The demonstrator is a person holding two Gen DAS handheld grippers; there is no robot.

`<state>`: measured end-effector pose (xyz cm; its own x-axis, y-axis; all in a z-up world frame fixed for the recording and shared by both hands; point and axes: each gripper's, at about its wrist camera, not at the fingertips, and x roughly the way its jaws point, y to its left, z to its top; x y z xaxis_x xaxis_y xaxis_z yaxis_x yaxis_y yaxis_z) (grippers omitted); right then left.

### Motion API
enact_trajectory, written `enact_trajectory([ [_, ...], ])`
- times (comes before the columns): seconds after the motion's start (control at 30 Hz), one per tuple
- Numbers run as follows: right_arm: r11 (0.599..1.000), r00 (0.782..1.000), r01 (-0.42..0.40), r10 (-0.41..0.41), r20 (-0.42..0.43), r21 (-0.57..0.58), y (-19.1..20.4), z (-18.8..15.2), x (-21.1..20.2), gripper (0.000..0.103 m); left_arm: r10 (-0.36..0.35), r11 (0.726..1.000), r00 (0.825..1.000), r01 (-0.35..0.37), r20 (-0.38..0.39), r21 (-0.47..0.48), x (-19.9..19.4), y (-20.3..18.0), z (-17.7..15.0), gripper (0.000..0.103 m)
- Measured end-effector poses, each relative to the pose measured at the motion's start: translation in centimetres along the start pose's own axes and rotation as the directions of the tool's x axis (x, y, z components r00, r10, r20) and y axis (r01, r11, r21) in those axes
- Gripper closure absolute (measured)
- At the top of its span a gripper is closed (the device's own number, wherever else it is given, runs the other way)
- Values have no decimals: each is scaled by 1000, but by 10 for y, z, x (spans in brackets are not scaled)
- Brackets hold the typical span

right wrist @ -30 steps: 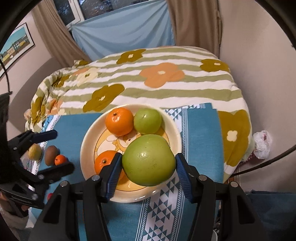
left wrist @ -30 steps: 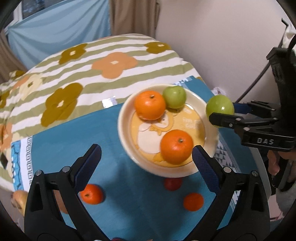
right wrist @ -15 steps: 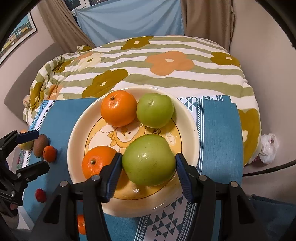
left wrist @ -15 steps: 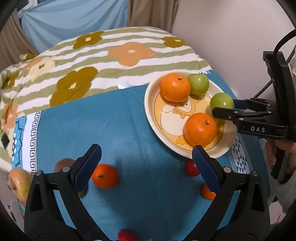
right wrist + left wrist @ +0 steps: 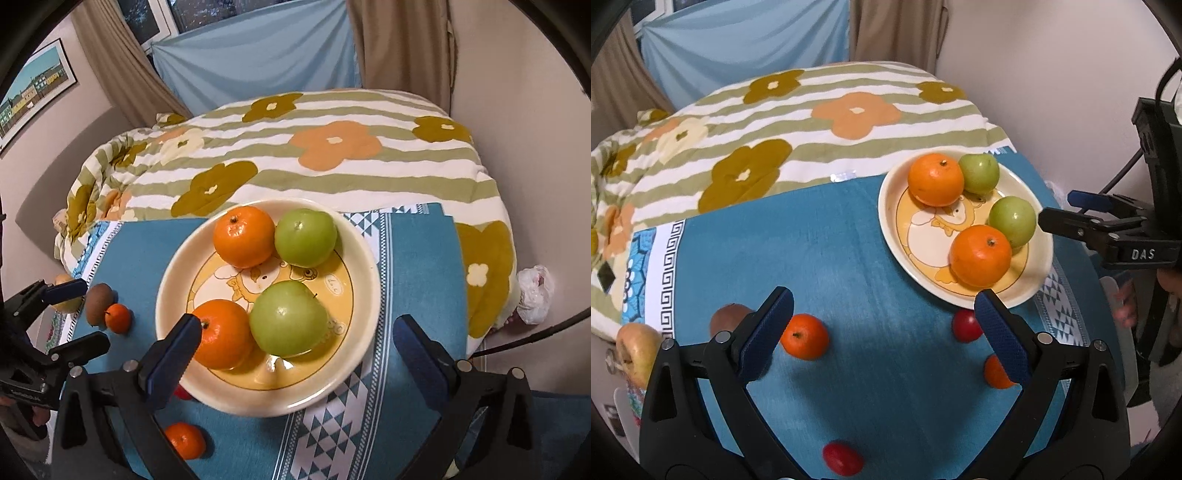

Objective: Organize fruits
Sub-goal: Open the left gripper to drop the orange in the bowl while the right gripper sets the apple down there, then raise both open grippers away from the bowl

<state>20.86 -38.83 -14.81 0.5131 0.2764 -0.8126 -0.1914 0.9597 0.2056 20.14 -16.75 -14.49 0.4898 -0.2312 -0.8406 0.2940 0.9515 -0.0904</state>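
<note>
A cream plate (image 5: 362, 258) (image 5: 886, 199) with a cartoon print holds two oranges and two green apples. The near green apple (image 5: 288, 322) (image 5: 1013, 220) rests on the plate beside an orange (image 5: 221, 334). My right gripper (image 5: 295, 356) is open just behind that apple, its pads apart from it; it also shows in the left wrist view (image 5: 1071, 218). My left gripper (image 5: 882, 332) is open and empty above the blue cloth. A small orange (image 5: 804, 336) lies by its left finger, a red fruit (image 5: 966, 325) and another small orange (image 5: 997, 373) by its right.
The blue cloth (image 5: 827, 240) lies over a flowered striped blanket (image 5: 812, 122). A kiwi (image 5: 729, 319) and a pale apple (image 5: 639, 352) sit at the cloth's left edge. Another red fruit (image 5: 842, 458) lies near the bottom. A wall stands to the right.
My right gripper has opened and let the green apple down onto the plate. My left gripper has moved left, away from the plate, toward the loose fruit on the cloth.
</note>
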Motion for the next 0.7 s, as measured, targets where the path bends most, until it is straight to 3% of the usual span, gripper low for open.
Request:
enact_trajectory([
  [0.37, 999, 999, 28, -28, 20, -18, 14, -20, -55, 0, 22, 1000, 997, -22, 78, 3, -51, -10, -9, 0],
  [0.7, 999, 999, 29, -28, 26, -40, 37, -51, -94, 0, 76, 995, 986, -66, 146, -74, -112, -1, -48, 0],
])
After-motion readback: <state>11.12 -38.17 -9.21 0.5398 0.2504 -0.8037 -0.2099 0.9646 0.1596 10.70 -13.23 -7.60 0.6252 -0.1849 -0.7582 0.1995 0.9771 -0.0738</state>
